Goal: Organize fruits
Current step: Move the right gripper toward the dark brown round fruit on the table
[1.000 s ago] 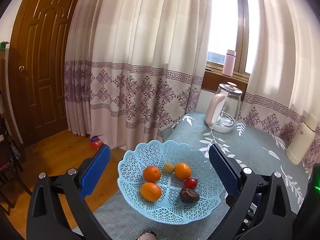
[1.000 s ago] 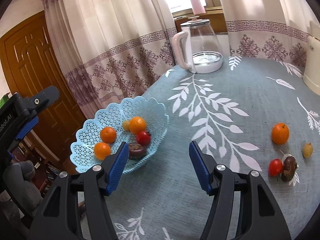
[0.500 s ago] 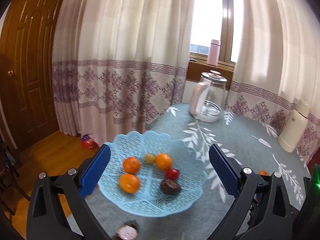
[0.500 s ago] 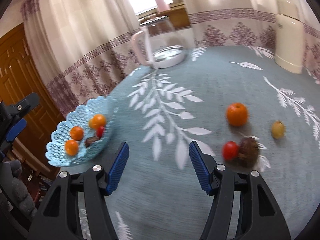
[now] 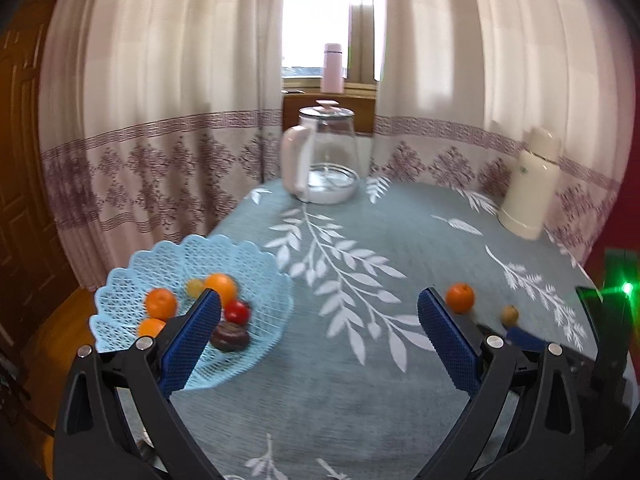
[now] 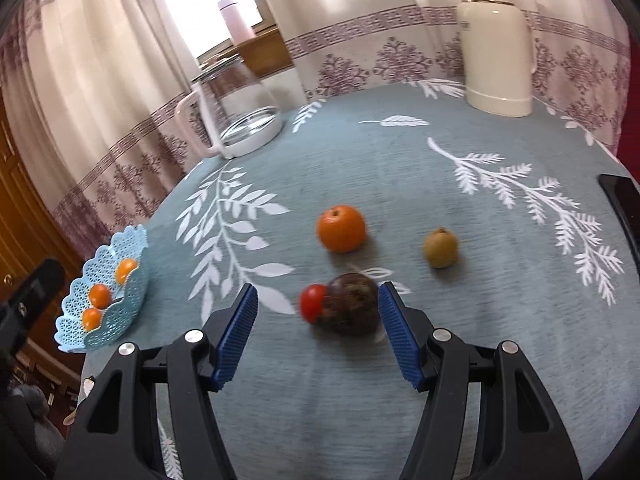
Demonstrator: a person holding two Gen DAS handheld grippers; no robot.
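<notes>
Fruit lies in two groups on the teal leaf-print tablecloth (image 6: 400, 168). In the right wrist view, the right gripper (image 6: 318, 330) has its blue pads spread wide, holding nothing, with a dark brown fruit (image 6: 352, 308) sitting between the fingertips and a small red tomato (image 6: 313, 300) touching that fruit at its 9 o'clock side. An orange (image 6: 341, 227) rests at 12 o'clock from the pair, and a small yellow-green fruit (image 6: 441, 247) sits at 2 o'clock, apart from the others.

The light blue lattice basket (image 6: 76, 332) stands at 9 o'clock near the table edge, with three oranges visible inside from this view. In the left wrist view, the left gripper (image 5: 319, 344) is likewise wide apart and empty, hovering above the cloth. The basket there lies at 9 o'clock, partly behind the left finger, and also holds a red tomato, a dark fruit and a pale yellow one.

A glass kettle (image 5: 324, 156) with a pink handle stands at 12 o'clock, a cream thermos (image 5: 530, 188) at 2 o'clock, and a pink bottle (image 5: 332, 68) on the windowsill behind.
</notes>
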